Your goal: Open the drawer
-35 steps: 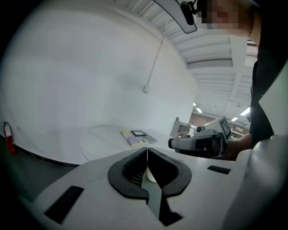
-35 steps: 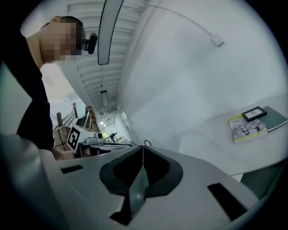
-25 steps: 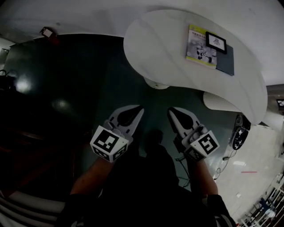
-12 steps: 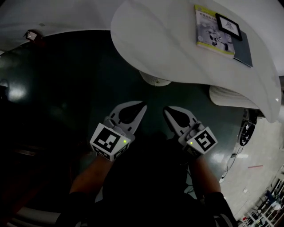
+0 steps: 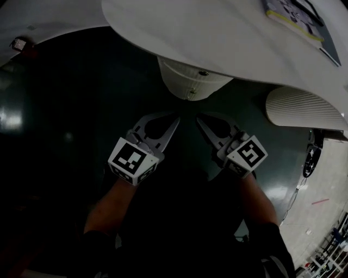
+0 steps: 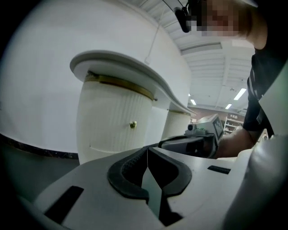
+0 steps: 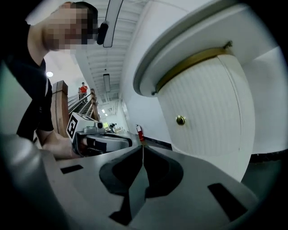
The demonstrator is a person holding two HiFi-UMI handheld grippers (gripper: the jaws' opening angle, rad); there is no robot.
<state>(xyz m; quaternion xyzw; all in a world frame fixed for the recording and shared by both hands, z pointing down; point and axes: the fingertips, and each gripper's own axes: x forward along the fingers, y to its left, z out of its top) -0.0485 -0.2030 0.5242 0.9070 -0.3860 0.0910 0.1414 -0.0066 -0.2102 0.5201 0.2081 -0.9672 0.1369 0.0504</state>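
Left gripper (image 6: 147, 149): jaws pressed together at the tips, nothing between the dark pads. It is held in the person's left hand at 7 o'clock in the head view and is clear of the cabinet.

Right gripper (image 7: 142, 148): jaws likewise pressed together and holding nothing. It sits at 5 o'clock in the head view, just beside the left gripper, and the two converge at their tips.

Drawer (image 5: 187, 81): the ribbed white rounded front under the tabletop, at 12 o'clock from both grippers and near them but not touched. Its front sits flush with the cabinet body.

Knob (image 7: 180, 120): small, round and brass-coloured, on the drawer front. It lies at 1 o'clock from the right gripper's tips and at 11 o'clock from the left gripper's tips in their own views.

Brass band (image 6: 119, 83): runs along the top edge of the ribbed front, directly under the tabletop.

Tabletop (image 5: 217, 32): white and curved, overhanging the drawer.

Book (image 5: 293, 15): lies on the tabletop at 1 o'clock in the head view, partly cut by the frame edge.

Second ribbed pedestal (image 5: 304, 107): at 3 o'clock of the drawer.

Floor (image 5: 65, 108): dark and glossy.
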